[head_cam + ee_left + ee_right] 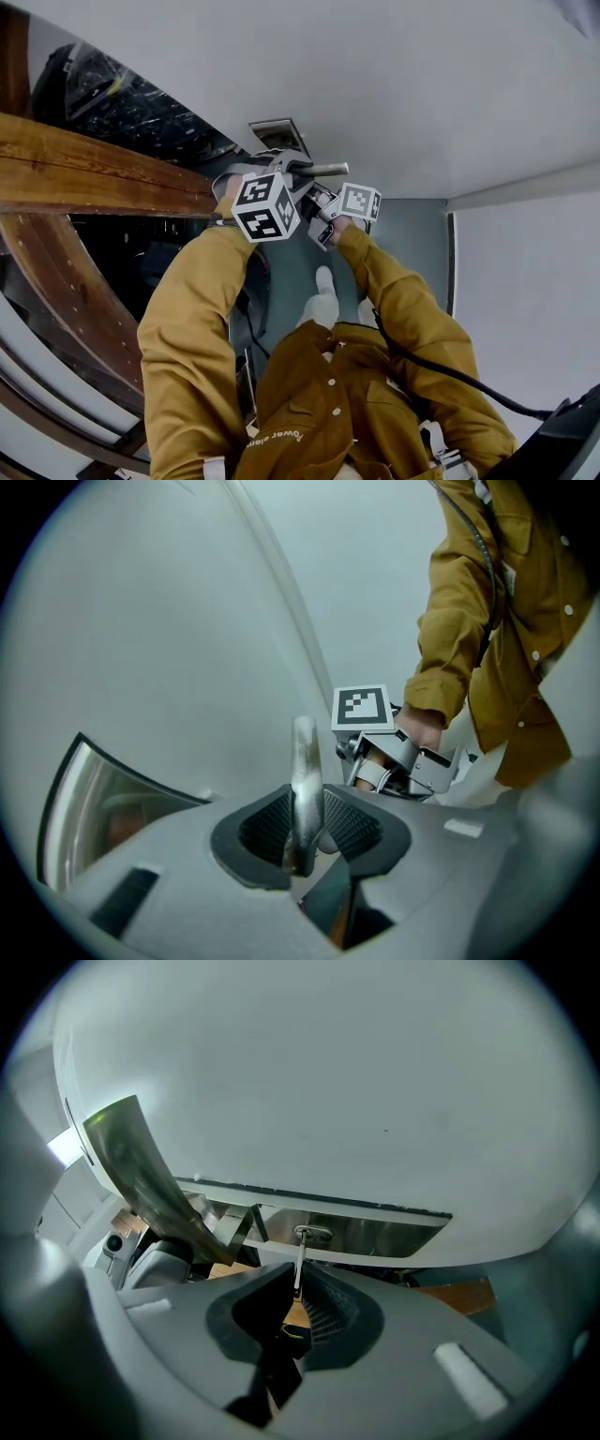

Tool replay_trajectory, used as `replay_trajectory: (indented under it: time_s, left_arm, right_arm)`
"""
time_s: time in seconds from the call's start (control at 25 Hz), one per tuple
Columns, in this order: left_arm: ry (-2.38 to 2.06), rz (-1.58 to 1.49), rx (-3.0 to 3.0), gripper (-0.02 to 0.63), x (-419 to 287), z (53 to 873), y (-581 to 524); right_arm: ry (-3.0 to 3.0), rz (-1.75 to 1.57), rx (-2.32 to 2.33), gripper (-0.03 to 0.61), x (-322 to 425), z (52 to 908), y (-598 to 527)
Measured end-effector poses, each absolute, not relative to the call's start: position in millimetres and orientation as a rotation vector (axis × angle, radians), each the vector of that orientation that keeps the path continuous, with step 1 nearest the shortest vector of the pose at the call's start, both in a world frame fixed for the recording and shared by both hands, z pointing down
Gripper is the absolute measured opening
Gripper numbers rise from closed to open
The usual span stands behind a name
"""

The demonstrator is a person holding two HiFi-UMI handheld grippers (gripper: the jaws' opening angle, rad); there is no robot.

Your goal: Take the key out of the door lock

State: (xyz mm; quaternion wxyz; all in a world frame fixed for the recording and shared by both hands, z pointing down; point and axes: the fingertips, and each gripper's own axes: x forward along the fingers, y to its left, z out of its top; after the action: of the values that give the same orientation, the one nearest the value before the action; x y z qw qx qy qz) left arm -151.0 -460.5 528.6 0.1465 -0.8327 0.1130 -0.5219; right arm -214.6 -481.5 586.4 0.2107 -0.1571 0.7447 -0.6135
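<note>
A thin metal key (298, 1267) sticks out of the lock cylinder (312, 1235) in a steel plate on the white door (328, 1082). My right gripper (295, 1309) is shut on the key's near end, and the key's head is hidden between the pads. My left gripper (305, 829) is shut on the silver door handle (305, 771), which runs up between its ribbed pads (352, 822). In the head view both grippers sit close together at the door, the left gripper (292, 187) on the handle (323, 170) and the right gripper (328, 214) just below it.
A dark wooden frame (94, 173) runs along the left. The person's mustard sleeves (197, 309) and a black cable (450, 375) fill the lower part of the head view. The right gripper's marker cube (361, 708) shows beyond the handle. A grey floor strip (412, 244) lies below the door.
</note>
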Motion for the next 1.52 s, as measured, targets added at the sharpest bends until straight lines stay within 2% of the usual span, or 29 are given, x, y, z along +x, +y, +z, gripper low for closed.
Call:
replay_trajectory:
  time_s: [0.28, 0.52, 0.8, 0.96, 1.04, 1.08, 1.16, 1.36, 1.52]
  left_arm:
    - [0.344, -1.521, -2.383, 0.104, -149, 530, -457]
    - [0.396, -1.509, -2.374, 0.103, -151, 531, -461]
    - [0.459, -1.492, -2.374, 0.104, -154, 533, -466]
    - [0.591, -1.432, -2.383, 0.112, -154, 528, -463]
    - [0.749, -1.307, -2.427, 0.097, -151, 512, -457]
    - [0.846, -1.208, -2.461, 0.035, -148, 499, -449]
    - [1.021, -0.985, -2.558, 0.006, -139, 471, -423]
    - [1.308, -0.5, -2.725, 0.002, -115, 420, -332]
    - [1.642, -0.152, -2.817, 0.0, -105, 411, -282]
  right_arm:
    - [1.968, -1.777, -0.487, 0.025, -211, 590, -473]
    - [2.101, -1.751, -0.48, 0.026, -194, 599, -417]
    - [2.29, -1.709, -0.514, 0.026, -129, 575, -383]
    - [2.532, -1.502, -0.63, 0.026, -65, 526, -360]
    - [2.589, -1.344, -0.717, 0.026, -34, 491, -353]
    - [2.604, -1.264, -0.766, 0.026, -21, 475, -350]
    - [2.631, -1.113, -0.873, 0.026, 0, 450, -342]
    - [2.693, -0.801, -1.108, 0.026, 23, 421, -310]
    - [2.768, -0.517, -1.236, 0.026, 22, 413, -286]
